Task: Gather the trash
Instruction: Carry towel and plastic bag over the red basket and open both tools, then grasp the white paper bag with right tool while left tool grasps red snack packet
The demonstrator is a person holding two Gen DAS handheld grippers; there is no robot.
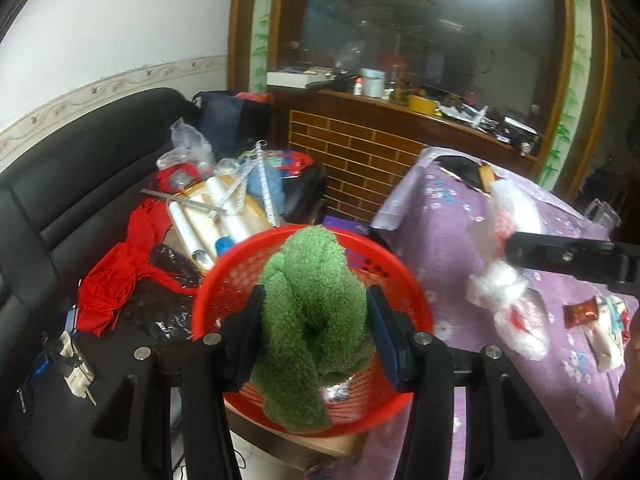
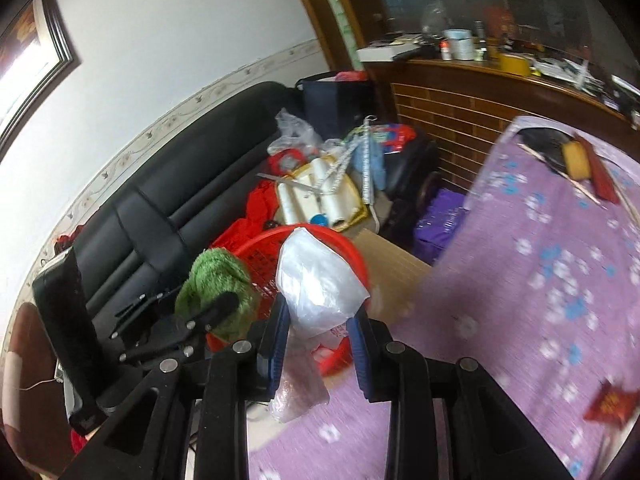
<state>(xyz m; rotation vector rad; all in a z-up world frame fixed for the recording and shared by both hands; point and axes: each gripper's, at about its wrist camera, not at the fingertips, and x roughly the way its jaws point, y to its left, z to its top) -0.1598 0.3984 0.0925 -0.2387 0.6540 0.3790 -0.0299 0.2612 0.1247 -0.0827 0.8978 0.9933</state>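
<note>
Over the red basket, your left gripper clamps the green towel; beside it, your right gripper pinches a plastic bag.

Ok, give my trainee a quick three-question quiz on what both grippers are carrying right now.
1. True or false: the left gripper is clamped on a fuzzy green cloth.
2. What does the right gripper hold: A) a red wrapper, B) a crumpled clear plastic bag, C) a blue bottle?
3. Fill in: both loads hang over or near the round red mesh plastic ______.

Key: 1 true. 2 B. 3 basket; it stands beside the table with the purple flowered cloth.
</note>
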